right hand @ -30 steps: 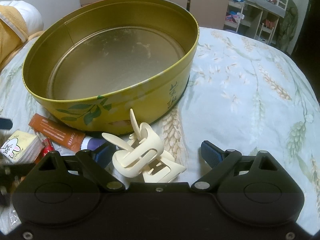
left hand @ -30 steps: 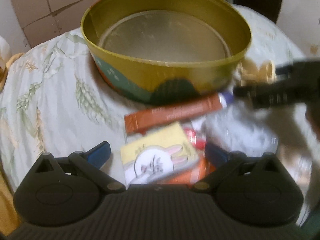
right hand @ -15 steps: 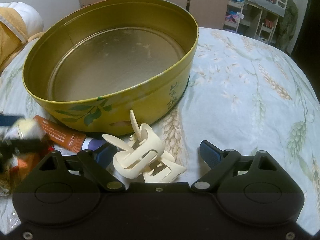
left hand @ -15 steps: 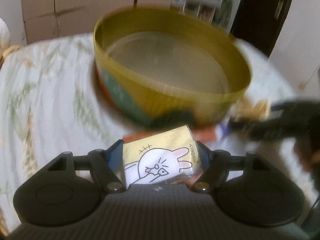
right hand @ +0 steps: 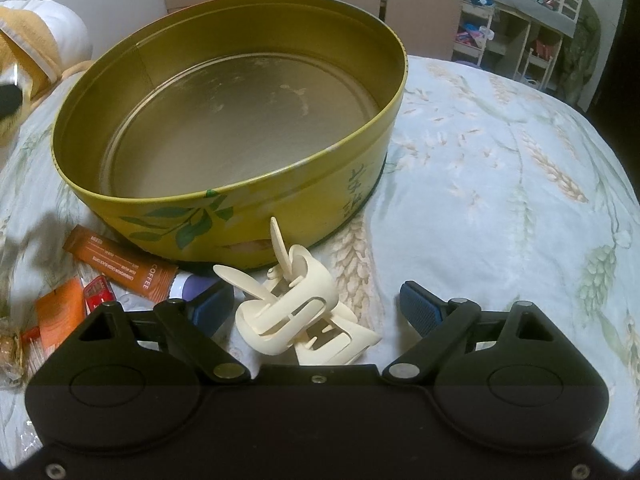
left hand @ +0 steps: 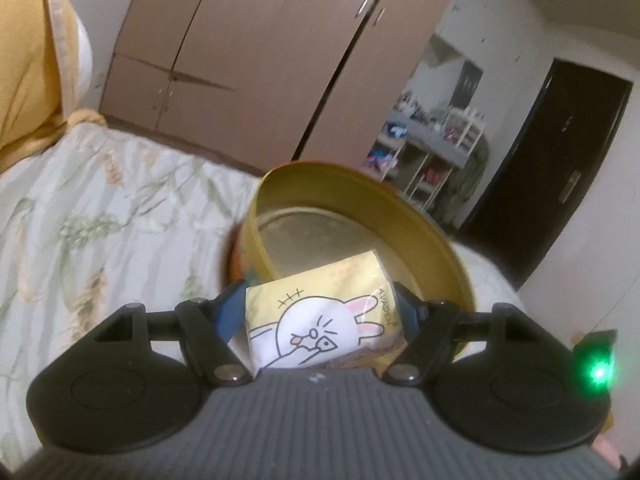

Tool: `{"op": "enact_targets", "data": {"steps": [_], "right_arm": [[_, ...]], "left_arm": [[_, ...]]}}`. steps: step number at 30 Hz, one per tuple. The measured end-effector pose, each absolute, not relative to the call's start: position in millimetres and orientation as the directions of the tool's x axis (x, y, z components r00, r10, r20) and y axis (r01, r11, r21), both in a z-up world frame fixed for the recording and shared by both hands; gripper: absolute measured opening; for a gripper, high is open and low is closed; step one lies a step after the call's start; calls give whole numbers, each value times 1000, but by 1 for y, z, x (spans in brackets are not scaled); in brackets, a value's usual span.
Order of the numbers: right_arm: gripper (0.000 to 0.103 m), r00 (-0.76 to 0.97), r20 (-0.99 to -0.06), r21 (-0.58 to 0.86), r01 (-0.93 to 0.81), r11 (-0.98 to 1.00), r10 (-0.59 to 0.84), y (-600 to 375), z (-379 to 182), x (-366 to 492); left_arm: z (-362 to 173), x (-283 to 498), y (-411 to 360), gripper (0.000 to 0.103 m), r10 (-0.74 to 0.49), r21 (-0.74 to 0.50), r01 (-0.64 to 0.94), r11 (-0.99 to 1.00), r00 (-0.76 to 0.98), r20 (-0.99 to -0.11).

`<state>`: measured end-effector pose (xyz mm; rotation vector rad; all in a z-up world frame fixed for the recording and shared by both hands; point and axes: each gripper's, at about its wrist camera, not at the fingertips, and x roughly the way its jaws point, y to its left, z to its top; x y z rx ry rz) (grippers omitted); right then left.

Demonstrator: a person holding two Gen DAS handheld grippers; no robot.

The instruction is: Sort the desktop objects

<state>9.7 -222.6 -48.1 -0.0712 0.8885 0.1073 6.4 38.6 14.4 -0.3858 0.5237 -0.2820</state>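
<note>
A: Since a second back, left gripper [left hand: 320,308] closed on the yellow tissue pack [left hand: 320,312] and lifted it off the bedspread [left hand: 100,220]; view swung up, wardrobe [left hand: 248,60] now fills the top.
B: Fingers now?
A: My left fingers [left hand: 230,312] are clenched on the pack, blue pads pressed to both its sides. Bunny print faces the camera. Pack hangs in front of the round yellow tin [left hand: 440,248], just before its near rim.
B: Right side?
A: Right gripper [right hand: 316,304] hasn't budged. My right fingers [right hand: 420,308] are spread wide, gripping nothing. Cream hair claw [right hand: 296,304] lies on the bedspread between them; can't tell if the left pad touches it.
B: Rest of the clutter?
A: Orange coffee sachet [right hand: 120,260] against the tin's near wall, left of the claw. Purple-capped thing [right hand: 192,284] at its end, partly hidden. Small red packet [right hand: 96,290] and orange wrapper [right hand: 60,316] further left. Tin holds nothing.
</note>
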Motion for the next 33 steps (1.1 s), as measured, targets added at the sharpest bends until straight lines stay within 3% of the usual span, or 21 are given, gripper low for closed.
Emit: {"op": "enact_targets", "data": {"steps": [5, 13, 20, 25, 27, 29, 33], "right_arm": [[90, 626, -777, -13, -127, 992, 70, -222, -47, 8], [93, 666, -736, 33, -145, 989, 122, -225, -31, 2], [93, 661, -743, 11, -141, 990, 102, -224, -34, 4], [93, 651, -751, 22, -146, 989, 113, -223, -38, 4], [93, 651, -751, 24, -144, 989, 113, -223, -39, 5], [93, 649, -752, 26, -143, 989, 113, -223, -39, 5], [93, 649, -753, 18, -145, 989, 108, -223, -39, 5]], "left_arm": [[21, -5, 18, 76, -349, -408, 206, 889, 884, -312], [12, -5, -6, 76, -329, -384, 215, 898, 907, -262], [5, -6, -32, 76, -210, -216, 166, 962, 956, -203], [-6, -3, -66, 77, -176, -13, 177, 984, 966, -187], [-11, -1, -77, 81, -163, 56, 179, 982, 964, -208], [-14, -2, -84, 101, -124, 114, 150, 982, 970, -207], [-7, -8, -85, 103, -108, 137, 135, 981, 977, -184]]}}
